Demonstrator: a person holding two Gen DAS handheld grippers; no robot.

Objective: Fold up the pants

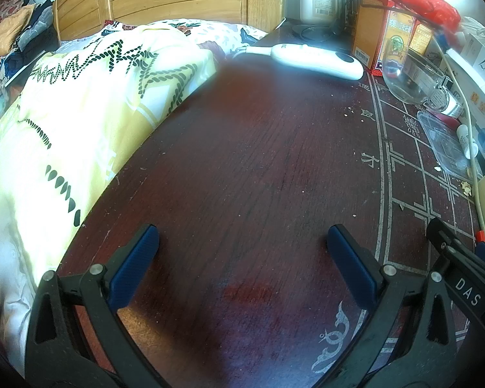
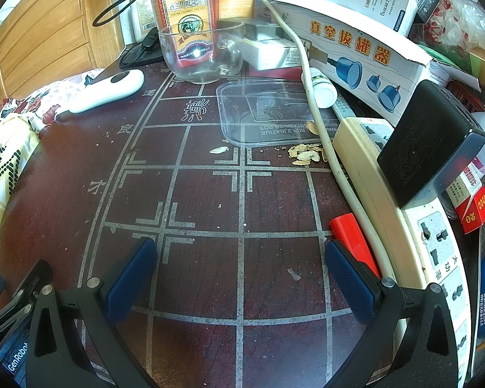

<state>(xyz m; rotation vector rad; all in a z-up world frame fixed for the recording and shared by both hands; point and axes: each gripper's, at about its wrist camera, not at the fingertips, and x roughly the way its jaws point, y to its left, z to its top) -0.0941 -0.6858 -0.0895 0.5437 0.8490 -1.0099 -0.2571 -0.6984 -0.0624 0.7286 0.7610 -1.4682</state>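
No pants show in either view. My left gripper (image 1: 242,231) hovers open over the dark red wooden table (image 1: 249,148), with only bare tabletop between its blue pads (image 1: 135,265). My right gripper (image 2: 240,244) is open too, above the chessboard lines painted on the same table (image 2: 210,200), and holds nothing. Part of the right gripper (image 1: 452,258) shows at the right edge of the left wrist view. The left gripper's body (image 2: 13,291) shows at the lower left of the right wrist view.
A bed with a yellow patterned quilt (image 1: 80,113) borders the table's left side. A white handheld device (image 1: 317,59), a glass cup (image 2: 200,55), a clear plastic lid (image 2: 268,116), boxes (image 2: 365,51), a power strip (image 2: 404,213), a white cable (image 2: 310,97) and a black adapter (image 2: 430,142) crowd the back and right.
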